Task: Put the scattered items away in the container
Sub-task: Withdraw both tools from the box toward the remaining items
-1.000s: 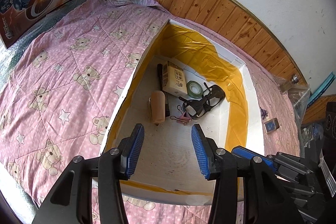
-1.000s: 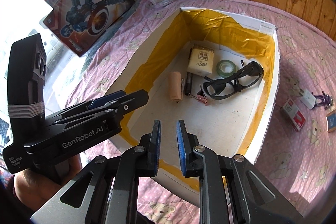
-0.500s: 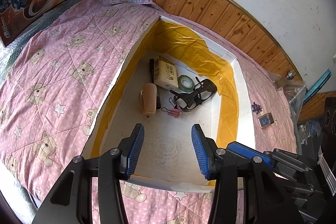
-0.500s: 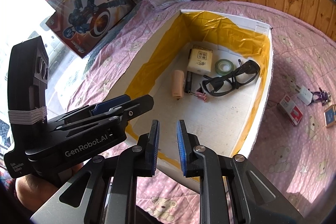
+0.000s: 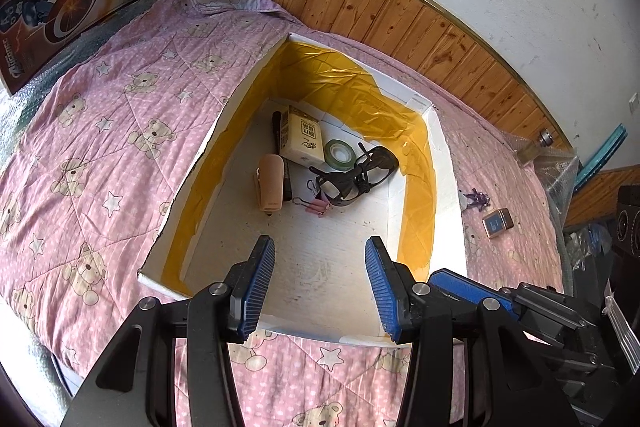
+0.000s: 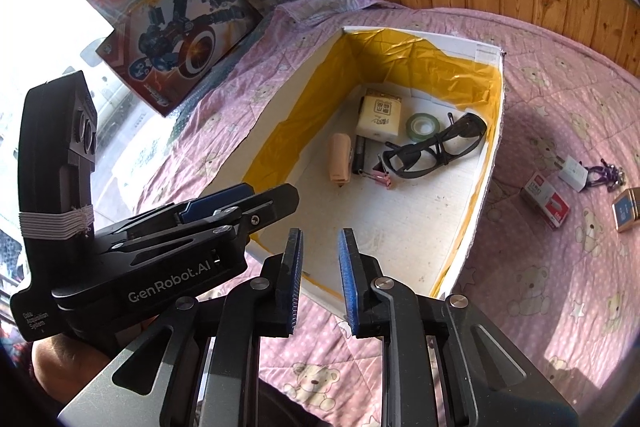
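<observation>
- Your white foam box (image 5: 448,163) sits on the pink quilt (image 5: 100,107), holding glasses (image 6: 436,147) and a tape roll (image 5: 339,155).
- A red packet (image 6: 546,201) lies outside it, on the quilt.
- Your left gripper (image 5: 318,283) gapes wide, empty.
- Your right gripper (image 6: 319,279) is narrowly parted, empty.

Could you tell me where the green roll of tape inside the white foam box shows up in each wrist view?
Left wrist view: green roll of tape sits centre, near the box's far wall.
Right wrist view: it lies right of centre, upper half.
Shared landmark: the black safety glasses right beside it.
</observation>
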